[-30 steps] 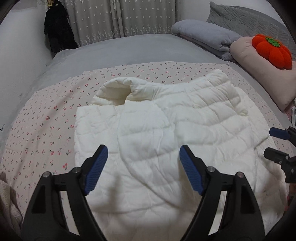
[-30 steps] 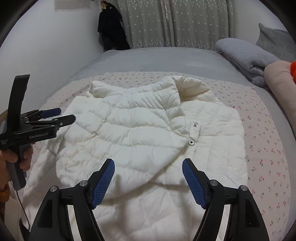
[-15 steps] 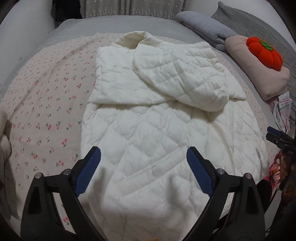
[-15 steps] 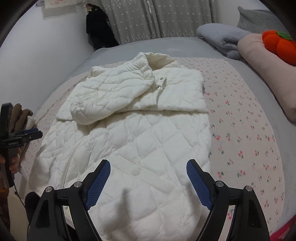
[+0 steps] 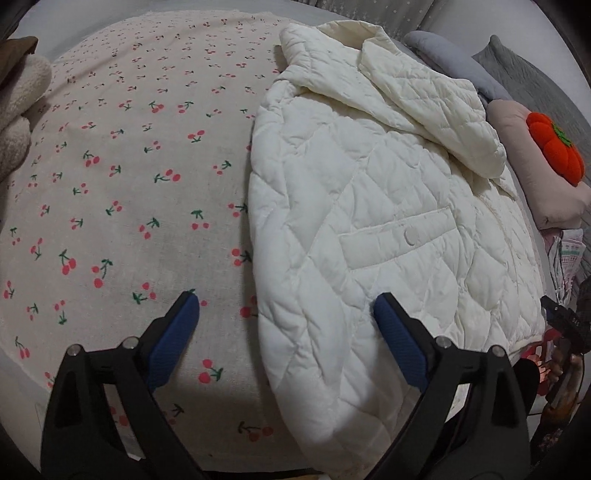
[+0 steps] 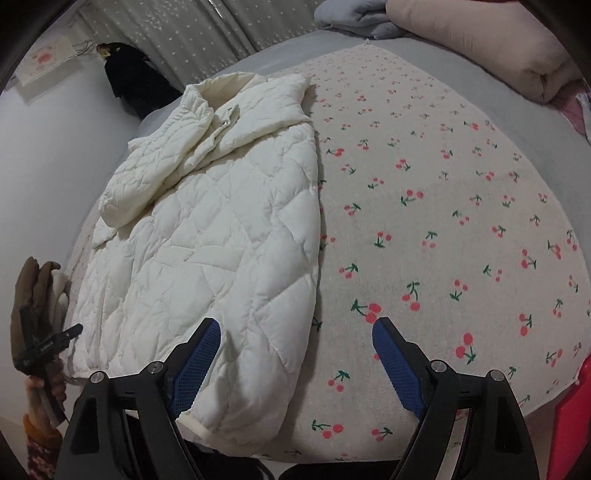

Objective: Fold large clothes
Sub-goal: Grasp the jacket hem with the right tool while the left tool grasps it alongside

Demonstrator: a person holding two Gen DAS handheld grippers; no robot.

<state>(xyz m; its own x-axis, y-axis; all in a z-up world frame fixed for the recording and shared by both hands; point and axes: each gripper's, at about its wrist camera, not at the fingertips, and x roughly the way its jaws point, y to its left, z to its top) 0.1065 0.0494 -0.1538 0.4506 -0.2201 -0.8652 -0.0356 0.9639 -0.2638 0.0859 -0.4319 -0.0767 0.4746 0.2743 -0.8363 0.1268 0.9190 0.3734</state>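
A white quilted coat (image 5: 388,221) lies flat on the cherry-print sheet (image 5: 129,184), front up, with a sleeve folded across its chest. My left gripper (image 5: 284,317) hovers over the coat's side edge near the hem. Its jaws are opening, one finger over the sheet, the other over the coat, and they grip nothing. My right gripper (image 6: 295,336) stands open over the opposite side edge of the coat (image 6: 207,258), left finger above the padding, right finger above the sheet (image 6: 443,221). Each gripper shows at the border of the other's view, held in a hand.
An orange pumpkin cushion (image 5: 554,147) sits on a pink pillow (image 5: 546,199) beside folded grey bedding (image 5: 450,62). A fleecy cream garment (image 5: 18,110) lies at the left bed edge. Dotted curtains (image 6: 207,33) and a dark hanging item (image 6: 129,85) stand behind. A red object (image 6: 572,424) is at the lower right.
Both grippers drew back from the coat's chest toward the hem and spread apart to its two side edges while rolling. The left jaws widened. The coat stayed put.
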